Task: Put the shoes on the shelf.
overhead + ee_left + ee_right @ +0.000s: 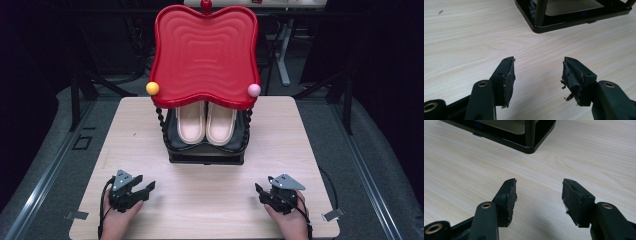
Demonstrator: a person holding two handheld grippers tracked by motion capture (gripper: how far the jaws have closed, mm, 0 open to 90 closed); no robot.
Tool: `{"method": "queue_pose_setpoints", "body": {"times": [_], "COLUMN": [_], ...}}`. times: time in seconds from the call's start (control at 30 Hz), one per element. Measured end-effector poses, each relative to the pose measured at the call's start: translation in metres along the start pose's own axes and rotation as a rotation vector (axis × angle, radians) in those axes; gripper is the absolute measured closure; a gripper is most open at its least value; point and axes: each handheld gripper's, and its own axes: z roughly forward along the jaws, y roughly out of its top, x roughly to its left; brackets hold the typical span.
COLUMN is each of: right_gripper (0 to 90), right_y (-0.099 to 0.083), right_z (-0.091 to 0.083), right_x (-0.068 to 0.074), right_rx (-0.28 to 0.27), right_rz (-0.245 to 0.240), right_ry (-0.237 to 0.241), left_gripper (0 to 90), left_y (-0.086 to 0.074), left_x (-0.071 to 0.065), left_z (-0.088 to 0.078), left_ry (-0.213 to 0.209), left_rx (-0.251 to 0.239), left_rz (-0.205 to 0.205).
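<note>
Two grippers rest low over the desk (210,200), one in each hand. The left gripper (145,189) has its two jaws standing well apart with nothing between them; in the left gripper view (537,75) bare wood shows in the gap, and the pad on the right-hand jaw is frayed. The right gripper (261,191) likewise has its two jaws spread wide and empty; in the right gripper view (539,195) only desk grain lies between them.

Ahead of both pairs of jaws, well apart from them, stands one black rack (206,156). From the left jaws it lies forward and to the right, one corner (539,27) of its base showing in the left gripper view. From the right jaws it lies forward and to the left, with one corner (529,146) in view.

Inside the rack, on its lower level, lie two pale slippers (206,122) side by side, touching, toes toward the jaws. One red tray (205,55) forms the top, above the slippers. Three balls sit on its rim: one yellow (152,88), one pink (254,90), one red (206,5).
</note>
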Motion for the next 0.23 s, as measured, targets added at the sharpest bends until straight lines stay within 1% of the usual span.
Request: {"method": "queue_pose_setpoints", "body": {"times": [0.13,0.2,0.23], "right_gripper": [44.8,44.8,44.8], "right_y": [0.0002,0.0002,-0.0003], "right_z": [0.0026,0.0029,0.0039], "right_x": [0.0037,0.0042,0.0047], "right_rx": [-0.001,0.008,0.003], "right_rz": [-0.012,-0.018,-0.014], "right_ry": [0.005,0.008,0.009], "left_gripper": [43.3,43.2,43.2], "left_y": [-0.0004,-0.0005,-0.0005], "left_x": [-0.0021,-0.0032,-0.0034], "left_z": [0.0027,0.0033,0.0034], "left_ry": [-0.007,-0.011,-0.011], "left_rx": [0.011,0.013,0.013], "left_rz": [0.013,0.014,0.017]}}
